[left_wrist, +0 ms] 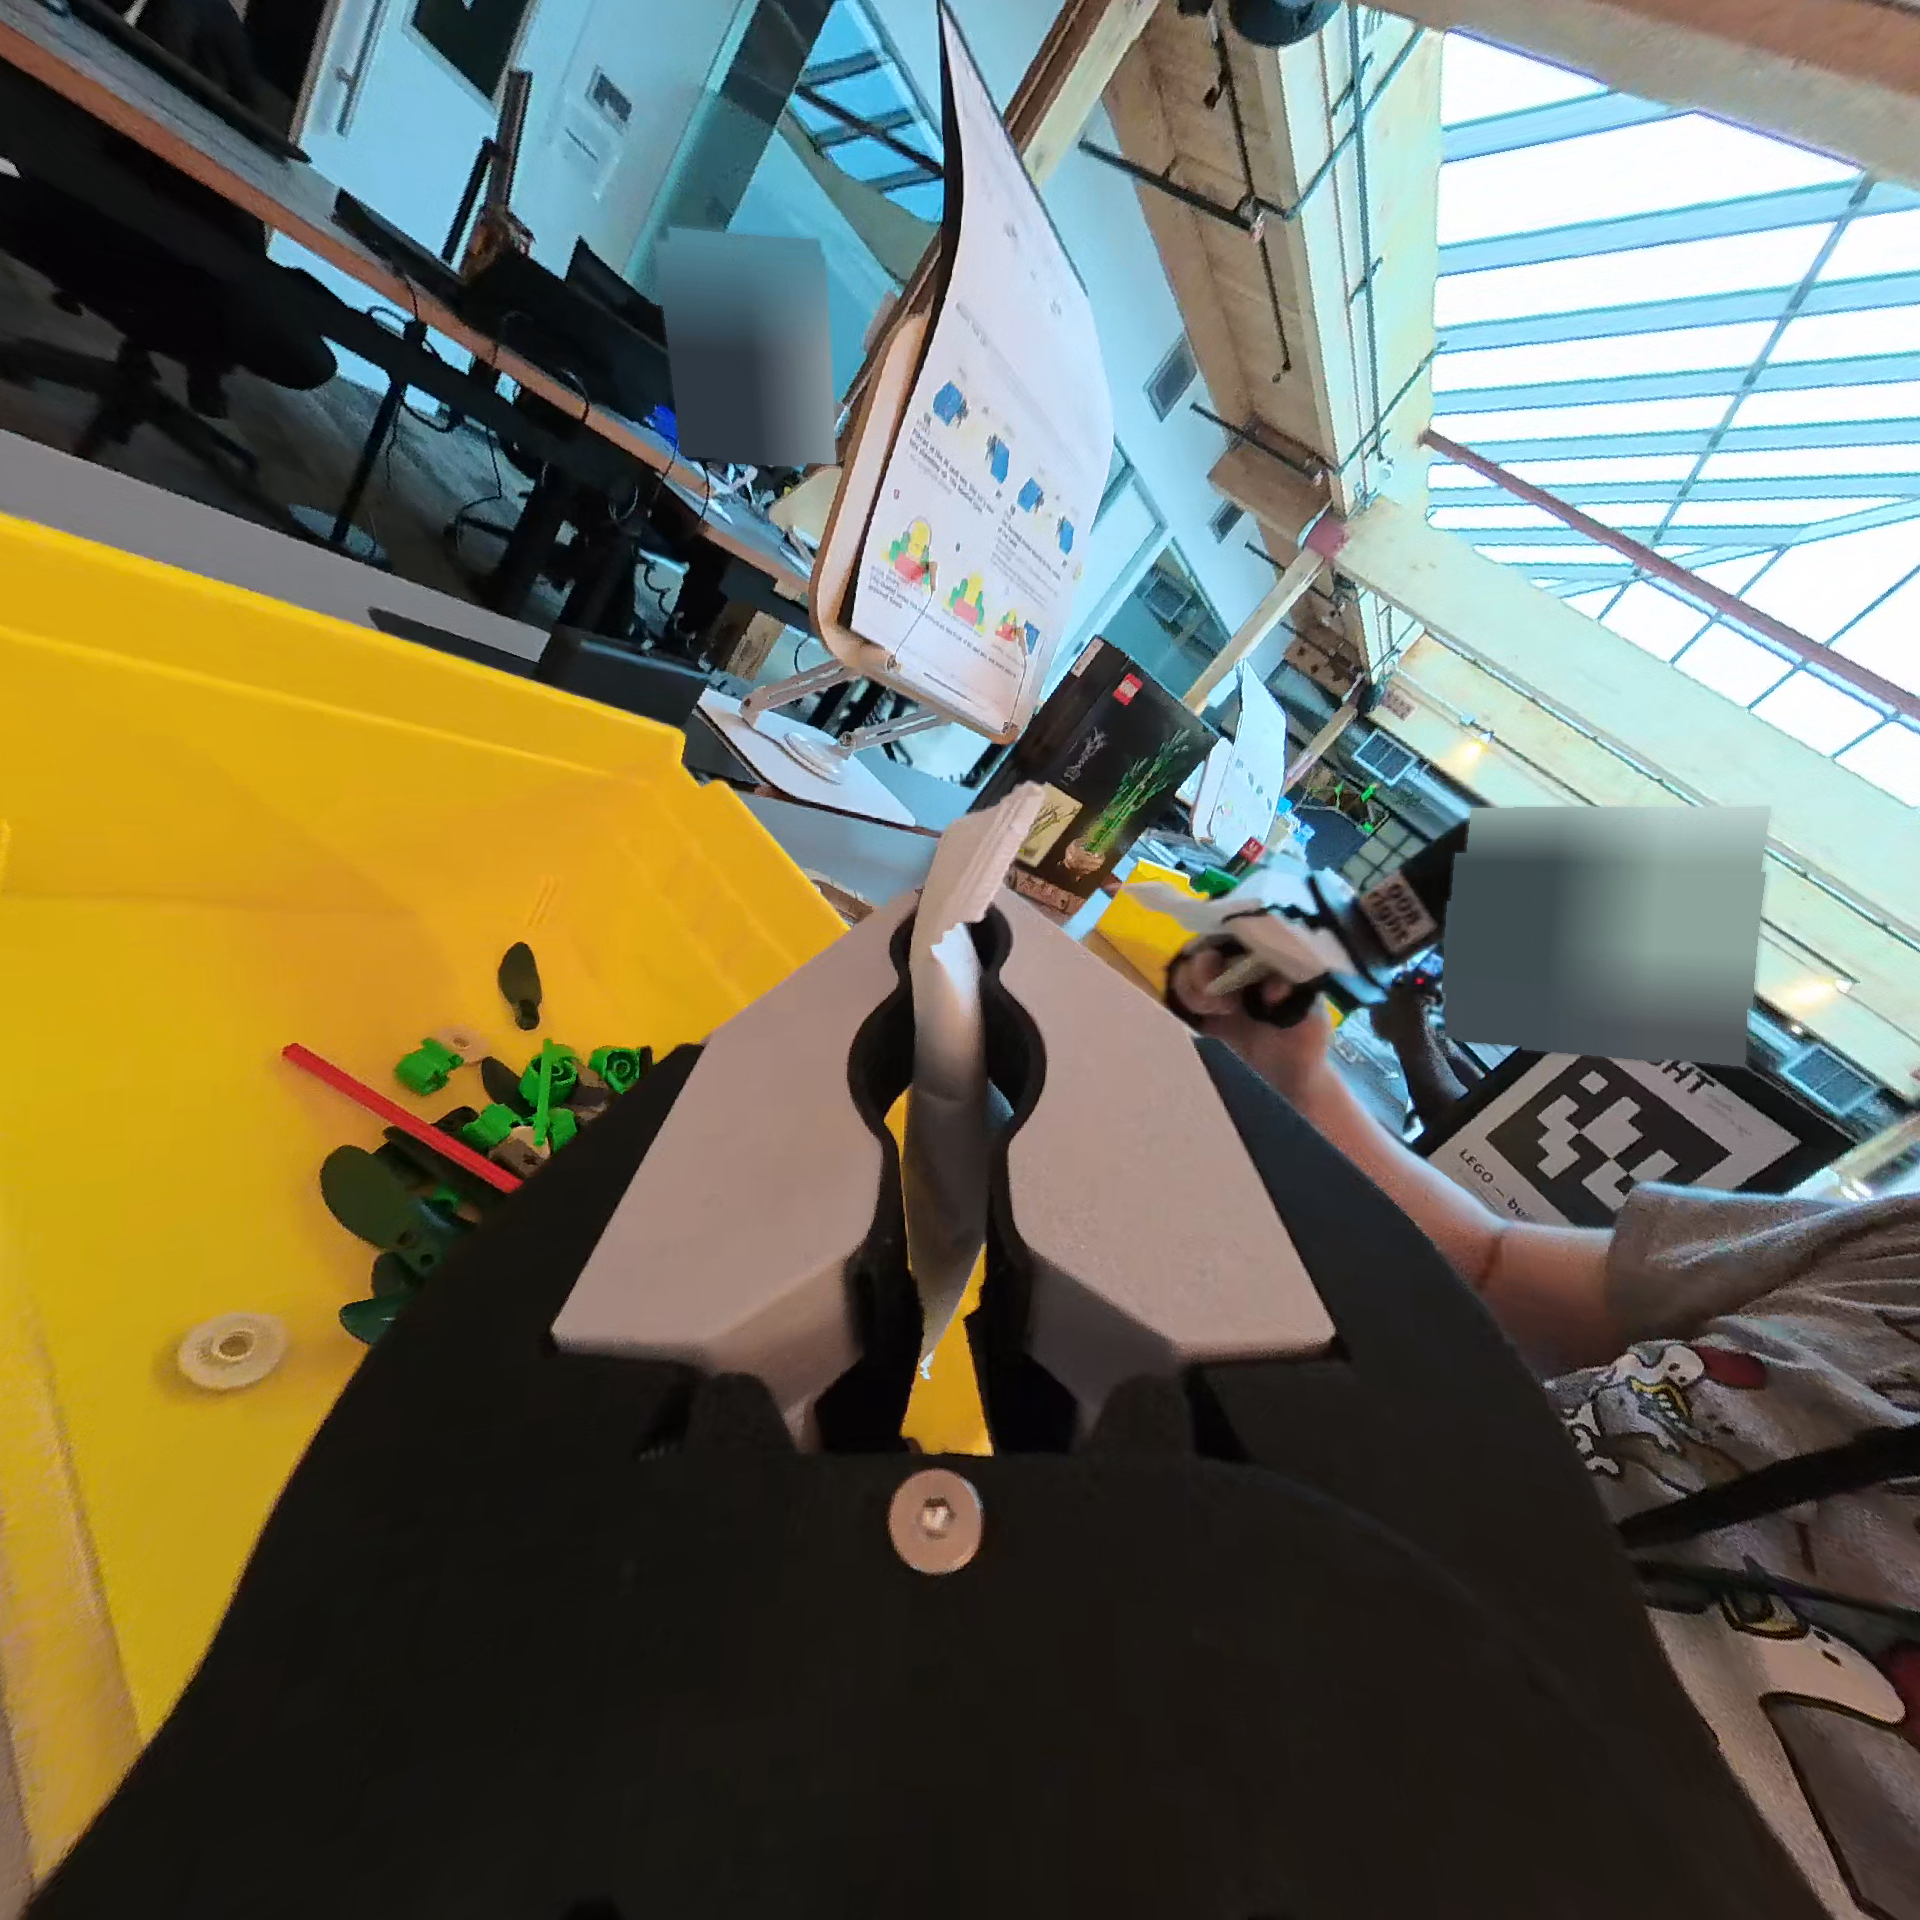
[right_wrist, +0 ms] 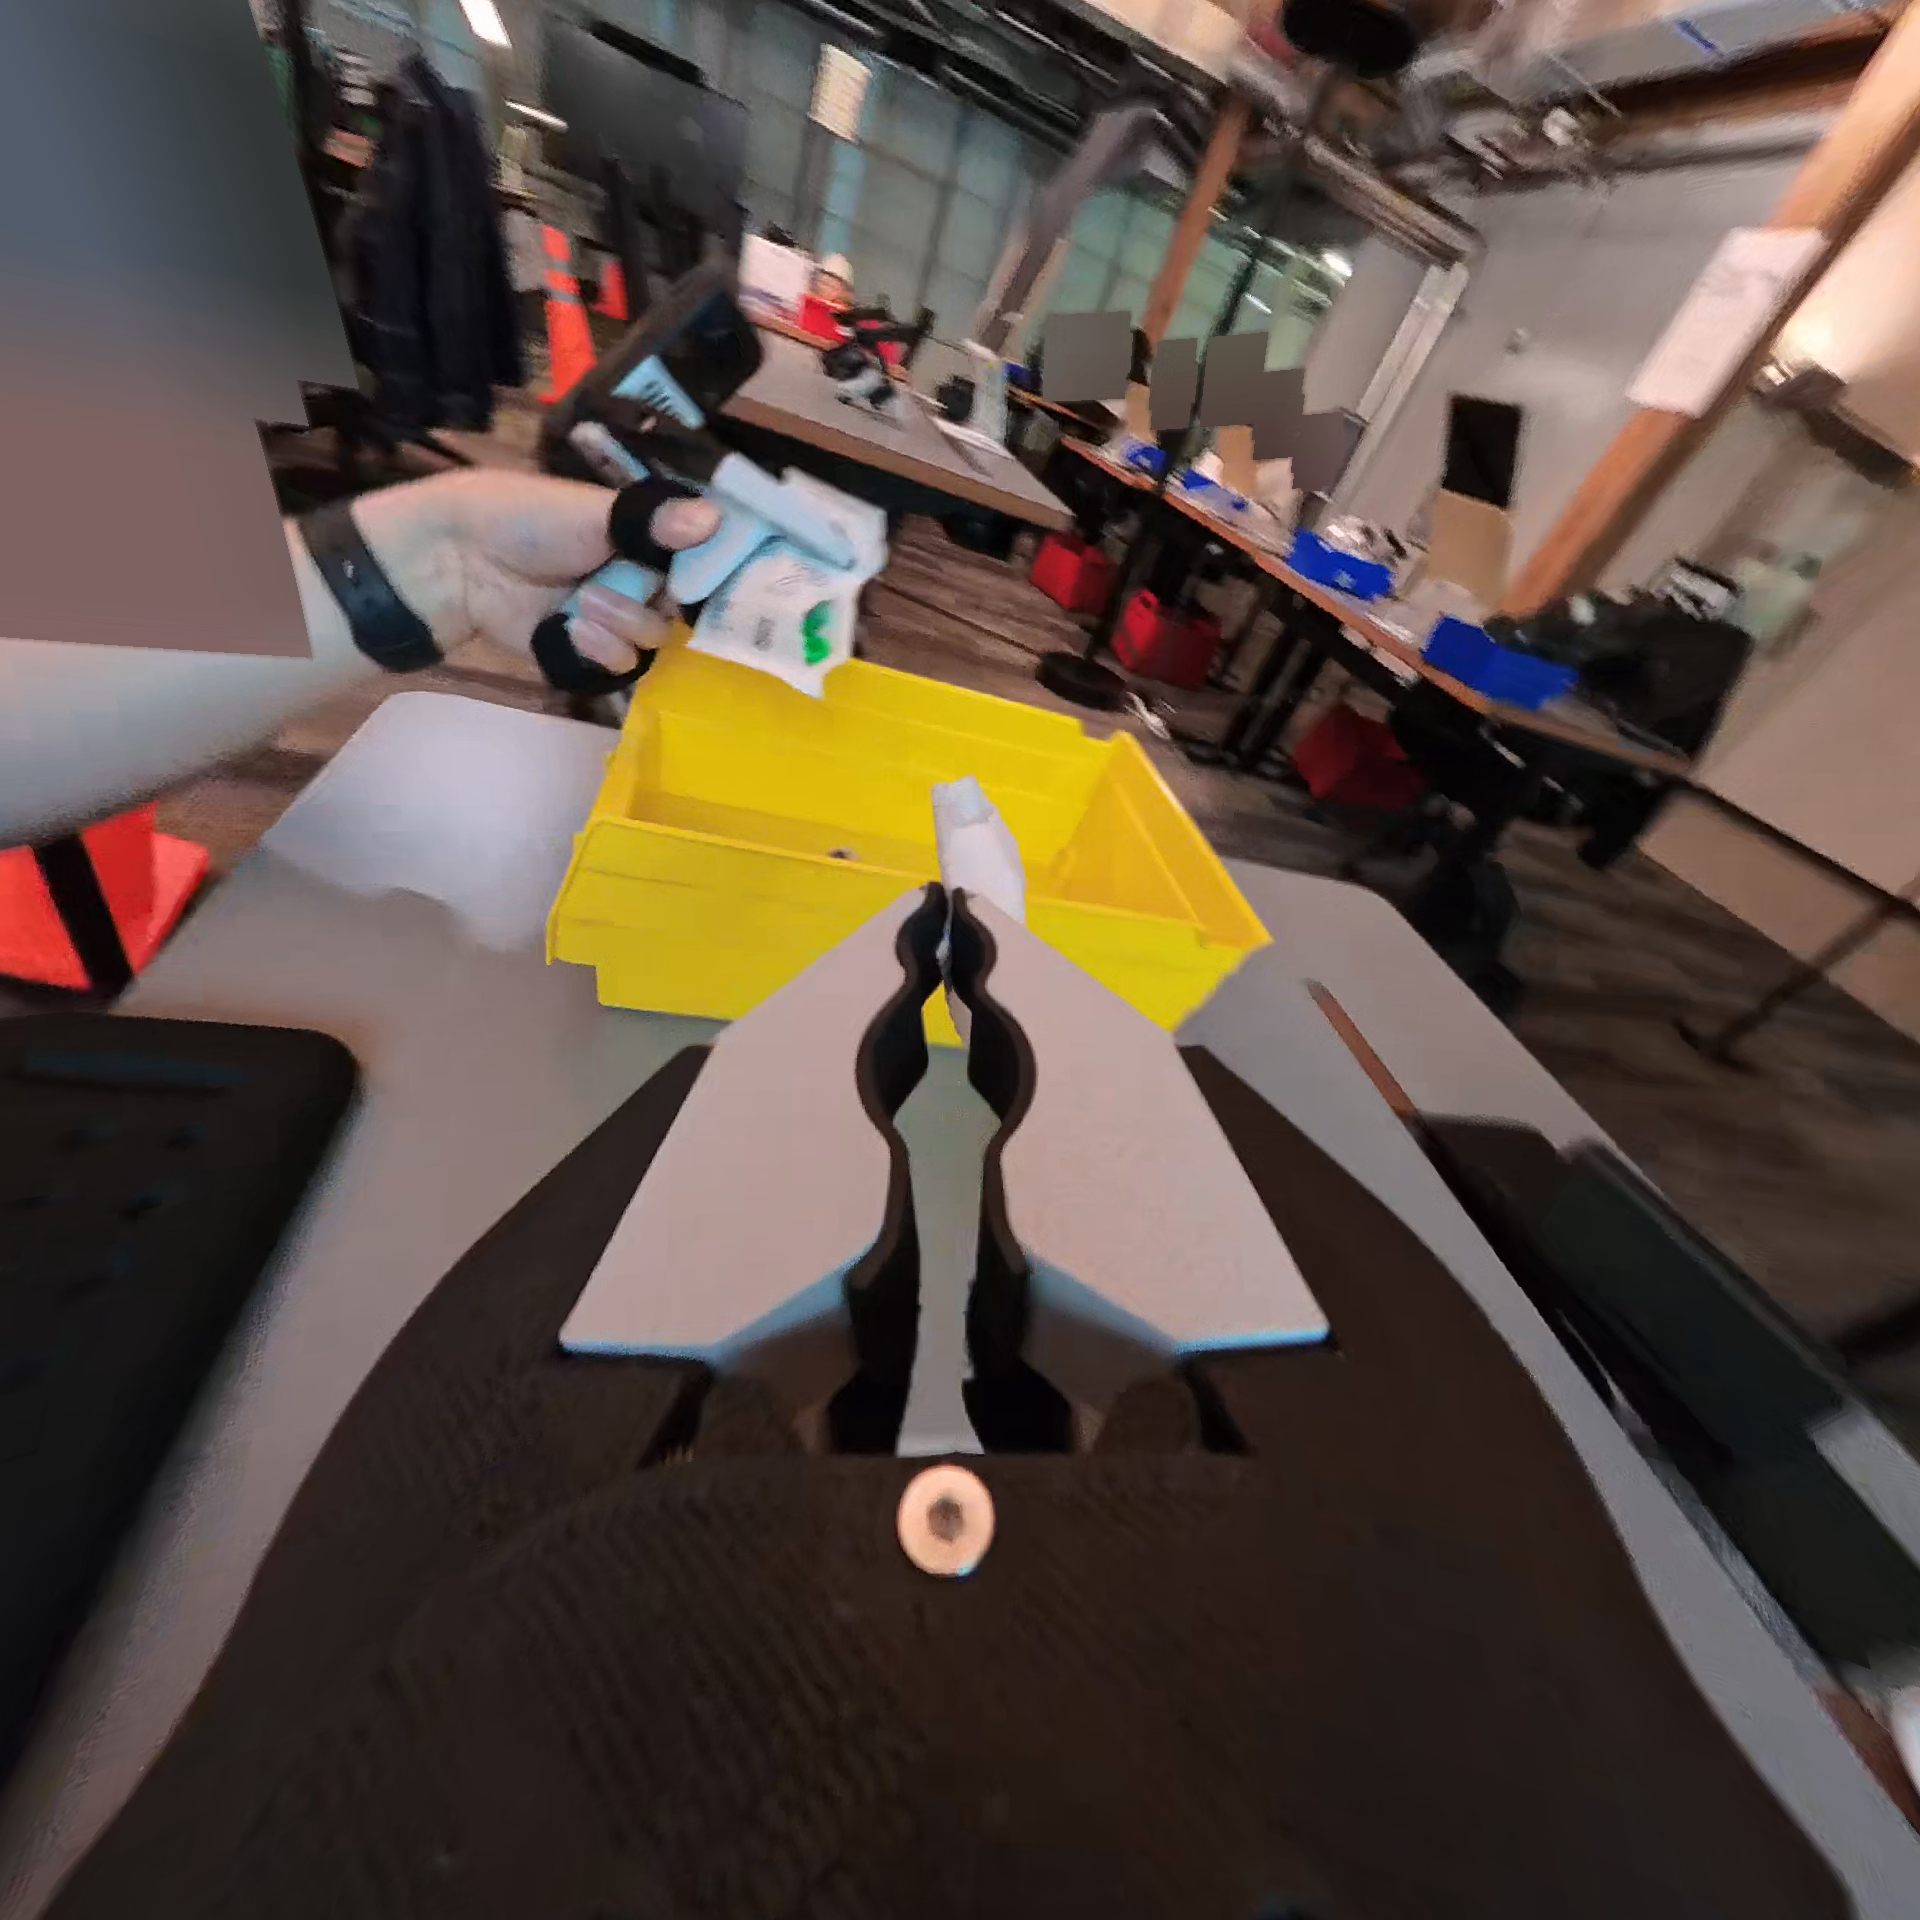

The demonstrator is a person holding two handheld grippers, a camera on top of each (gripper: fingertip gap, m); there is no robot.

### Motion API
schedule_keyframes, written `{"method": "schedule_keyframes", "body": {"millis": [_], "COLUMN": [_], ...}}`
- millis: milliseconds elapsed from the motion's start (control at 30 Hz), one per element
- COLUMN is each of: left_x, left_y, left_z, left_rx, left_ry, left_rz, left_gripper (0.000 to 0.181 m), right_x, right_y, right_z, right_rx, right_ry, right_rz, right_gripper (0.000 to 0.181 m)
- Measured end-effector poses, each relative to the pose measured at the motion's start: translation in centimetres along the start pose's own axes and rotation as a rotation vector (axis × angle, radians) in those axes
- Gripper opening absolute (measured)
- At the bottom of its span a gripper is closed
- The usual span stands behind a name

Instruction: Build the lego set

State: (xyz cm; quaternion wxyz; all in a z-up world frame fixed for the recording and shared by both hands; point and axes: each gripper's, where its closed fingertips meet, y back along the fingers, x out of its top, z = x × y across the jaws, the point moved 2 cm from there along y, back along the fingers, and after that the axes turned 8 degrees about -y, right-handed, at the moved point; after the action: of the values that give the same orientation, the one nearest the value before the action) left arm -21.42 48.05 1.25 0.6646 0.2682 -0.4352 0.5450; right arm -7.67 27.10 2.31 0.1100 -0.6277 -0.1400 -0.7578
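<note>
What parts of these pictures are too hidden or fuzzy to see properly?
- Left wrist view: the green pieces in the yellow bin run under the left tongs, so part of the pile is hidden.
- Left wrist view: the white bag is seen edge-on, its contents unseen.
- Right wrist view: the right tongs pinch a white scrap; motion blur hides what it is.

The left gripper hides the near part of the lego pieces in the yellow bin. The white bag it clamps is seen edge-on; contents cannot be told. In the right wrist view the bin's floor lies mostly behind its front wall, and the whole frame is motion-blurred.
</note>
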Motion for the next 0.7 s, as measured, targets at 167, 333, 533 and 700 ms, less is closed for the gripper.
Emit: {"method": "schedule_keyframes", "body": {"millis": [167, 333, 533, 700], "left_x": [0.0, 0.1, -0.3, -0.6], "left_y": [0.1, -1.0, -2.2, -2.9], "left_z": [0.6, 1.3, 1.0, 1.7], "left_rx": [-0.026, -0.019, -0.019, -0.029], "left_ry": [-0.004, -0.067, -0.038, -0.042], "left_rz": [0.038, 0.023, 0.014, 0.011], "left_gripper": [0.003, 0.003, 0.003, 0.003], "right_x": [2.0, 1.1, 6.3, -0.7], "right_y": [17.0, 34.7, 30.3, 27.2], "right_z": [5.9, 9.3, 1.1, 1.7], "right_rx": [-0.280, -0.553, -0.189, -0.183], "right_ry": [-0.274, -0.268, 0.153, 0.053], "right_rz": [-0.272, -0.606, -0.270, -0.314], "right_gripper": [0.000, 0.000, 0.000, 0.000]}}
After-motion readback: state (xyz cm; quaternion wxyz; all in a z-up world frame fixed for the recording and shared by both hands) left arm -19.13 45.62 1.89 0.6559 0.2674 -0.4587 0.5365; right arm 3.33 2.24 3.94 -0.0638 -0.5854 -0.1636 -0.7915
